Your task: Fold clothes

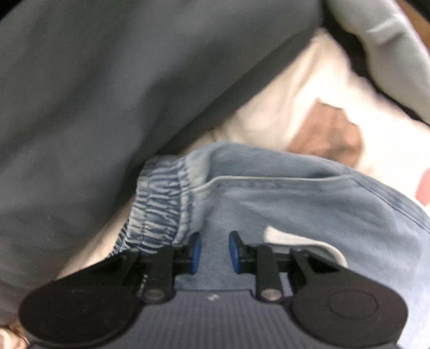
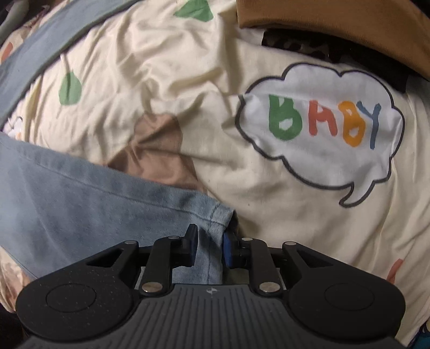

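Cream printed bedsheet (image 2: 188, 67), blue pants (image 2: 80, 193), brown garment (image 2: 322, 16)

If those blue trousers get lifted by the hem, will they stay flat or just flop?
Probably flop: the trousers already drape in soft folds over the bedding. The elastic waistband looks bunched, so it would likely sag and stretch. The cloth looks thin and soft, so probably light, and unlikely to slip from the right gripper.
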### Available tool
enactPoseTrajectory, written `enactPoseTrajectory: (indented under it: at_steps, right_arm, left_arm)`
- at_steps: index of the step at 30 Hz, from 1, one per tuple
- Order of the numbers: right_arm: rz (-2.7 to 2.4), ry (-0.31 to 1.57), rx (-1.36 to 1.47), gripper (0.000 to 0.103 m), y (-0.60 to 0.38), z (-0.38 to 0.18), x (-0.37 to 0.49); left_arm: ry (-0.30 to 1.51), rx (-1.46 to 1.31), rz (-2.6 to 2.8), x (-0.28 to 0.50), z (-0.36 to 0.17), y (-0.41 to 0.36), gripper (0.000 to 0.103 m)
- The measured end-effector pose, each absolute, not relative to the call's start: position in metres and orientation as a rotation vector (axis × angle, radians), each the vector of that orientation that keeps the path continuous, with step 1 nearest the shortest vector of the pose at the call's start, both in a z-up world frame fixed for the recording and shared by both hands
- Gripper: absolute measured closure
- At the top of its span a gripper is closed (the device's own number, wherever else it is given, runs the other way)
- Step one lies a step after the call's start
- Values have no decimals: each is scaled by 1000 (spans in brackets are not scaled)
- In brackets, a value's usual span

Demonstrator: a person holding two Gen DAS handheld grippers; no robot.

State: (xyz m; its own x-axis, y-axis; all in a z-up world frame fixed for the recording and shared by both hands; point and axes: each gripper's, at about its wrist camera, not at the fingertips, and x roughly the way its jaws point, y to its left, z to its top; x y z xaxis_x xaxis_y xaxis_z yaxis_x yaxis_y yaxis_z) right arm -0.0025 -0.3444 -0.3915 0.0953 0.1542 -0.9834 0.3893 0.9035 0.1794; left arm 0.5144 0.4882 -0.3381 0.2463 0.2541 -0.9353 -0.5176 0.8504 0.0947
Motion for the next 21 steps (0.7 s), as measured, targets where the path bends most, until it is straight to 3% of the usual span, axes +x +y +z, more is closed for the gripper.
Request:
enactPoseTrajectory:
  at_steps: [6,11,21]
  right_arm:
    - [-182,1482,521,78,-361,-391,3]
    - [-197,1488,558,77,-365,-394,5]
    - [-237,1431,500,77,-362,-368,-20]
  left_arm:
    - [1169,-219,497,507,-305,470,74]
    - [1128,-192,417,504,-288,456,63]
    - [1094,-203,411,449,-303,430,62]
